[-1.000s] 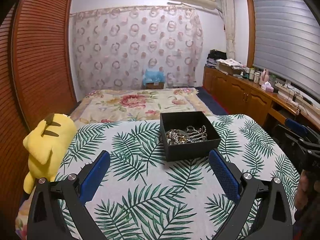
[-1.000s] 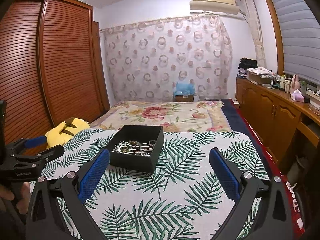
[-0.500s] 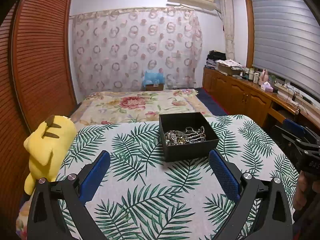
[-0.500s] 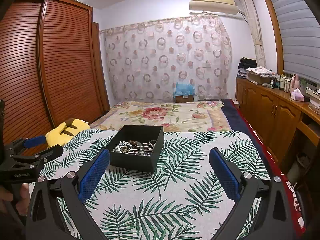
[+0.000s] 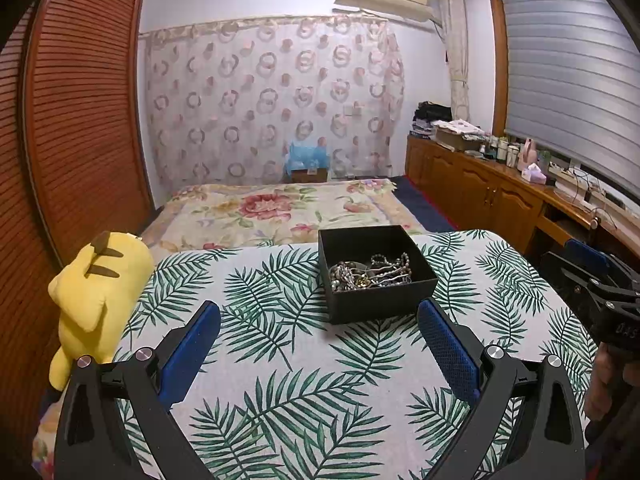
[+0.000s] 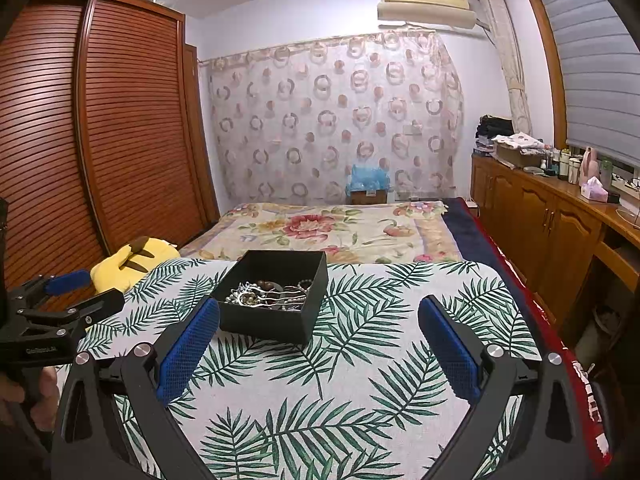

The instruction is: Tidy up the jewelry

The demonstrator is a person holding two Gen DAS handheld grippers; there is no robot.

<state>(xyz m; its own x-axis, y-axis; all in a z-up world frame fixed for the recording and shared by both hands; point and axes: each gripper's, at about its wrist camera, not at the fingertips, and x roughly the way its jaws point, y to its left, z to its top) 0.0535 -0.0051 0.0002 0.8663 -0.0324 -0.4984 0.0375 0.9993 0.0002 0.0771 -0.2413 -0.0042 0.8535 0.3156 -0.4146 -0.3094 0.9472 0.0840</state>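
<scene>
Two spread, empty grippers, left gripper (image 5: 319,320) and right gripper (image 6: 319,320), face our black box (image 5: 376,276) on the leaf-print cloth (image 5: 260,352); its tangled chains (image 5: 370,274), light, limp and slippery, suit pinching one strand.

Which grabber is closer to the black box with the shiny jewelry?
Right, slightly. The right gripper has the black square jewelry box beside its left finger; the left gripper sits just short of it.
</scene>
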